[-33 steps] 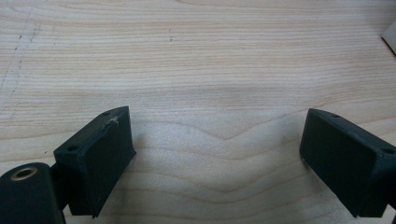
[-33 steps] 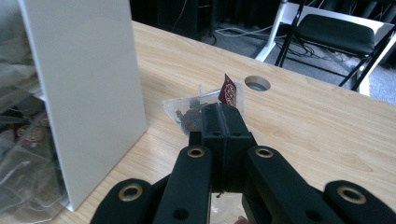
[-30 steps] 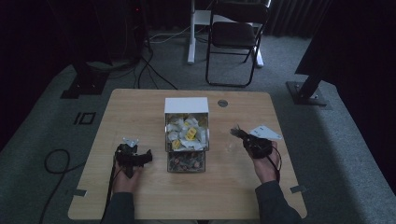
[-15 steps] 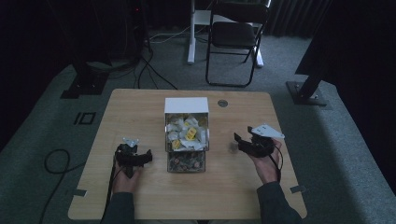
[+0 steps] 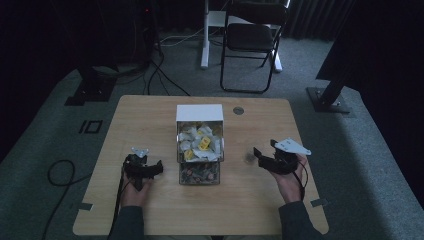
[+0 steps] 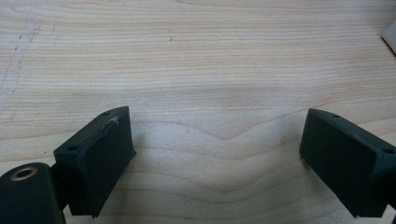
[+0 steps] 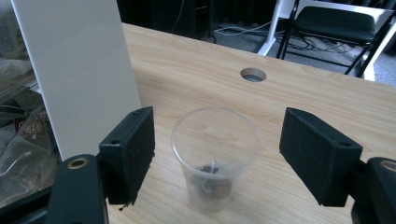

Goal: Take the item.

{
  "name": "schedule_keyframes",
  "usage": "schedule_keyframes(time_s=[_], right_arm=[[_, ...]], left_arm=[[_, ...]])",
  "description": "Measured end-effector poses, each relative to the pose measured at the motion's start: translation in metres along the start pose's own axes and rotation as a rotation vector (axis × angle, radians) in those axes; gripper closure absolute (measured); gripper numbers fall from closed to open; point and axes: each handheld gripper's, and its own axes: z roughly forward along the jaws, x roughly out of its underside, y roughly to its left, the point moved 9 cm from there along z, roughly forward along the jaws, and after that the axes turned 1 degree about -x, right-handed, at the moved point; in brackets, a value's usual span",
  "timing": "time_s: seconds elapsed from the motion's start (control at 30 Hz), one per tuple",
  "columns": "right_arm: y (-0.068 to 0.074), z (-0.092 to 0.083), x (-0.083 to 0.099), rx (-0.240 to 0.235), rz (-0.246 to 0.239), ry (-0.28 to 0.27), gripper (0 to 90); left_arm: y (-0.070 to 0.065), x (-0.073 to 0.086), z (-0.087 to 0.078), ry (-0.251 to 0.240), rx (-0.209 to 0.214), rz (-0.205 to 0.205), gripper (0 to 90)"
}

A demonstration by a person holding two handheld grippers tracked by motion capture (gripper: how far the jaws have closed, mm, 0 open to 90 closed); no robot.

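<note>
A: What is sitting between the jaws of the right gripper point(image 7: 217, 158)?

B: A clear plastic cup point(image 7: 215, 156), standing upright on the worktop point(image 7: 327, 93), mouth pointing up, its long axis running vertical. Something dark with a thin string is lying in its bottom, a tea bag perhaps; I cannot tell for sure.

A: Is the gripper grasping it?

B: No. The jaws have just been opening, and they are standing released, a gap showing on either side of the cup. It is resting on its own base, centred between them, which looks like a fresh set-down.

A: And around that?

B: Just off the gripper's left jaw a white box wall point(image 7: 74, 74) is rising, with clear wrapped packets point(image 7: 18, 135) lying low beside it. From the high view the cup point(image 5: 248, 158) is standing just ahead of the right gripper point(image 5: 264, 159), between it and the box point(image 5: 199, 140).

A: The other hand?

B: The left gripper point(image 6: 215, 158) is hovering over bare worktop with its jaws spread wide and nothing between them, probably waiting clear of the box.
</note>
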Motion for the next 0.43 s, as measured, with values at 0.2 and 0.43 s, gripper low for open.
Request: schedule_keyframes(time_s=[0.2, 0.43], right_arm=[[-0.006, -0.013, 0.009, 0.020, 0.016, -0.006, 26.6], [-0.015, -0.019, 0.021, 0.037, 0.050, -0.003, 26.6]], left_arm=[[0.000, 0.000, 0.000, 0.001, 0.000, 0.000, 10.1], [0.000, 0.000, 0.000, 0.000, 0.000, 0.000, 10.1]])
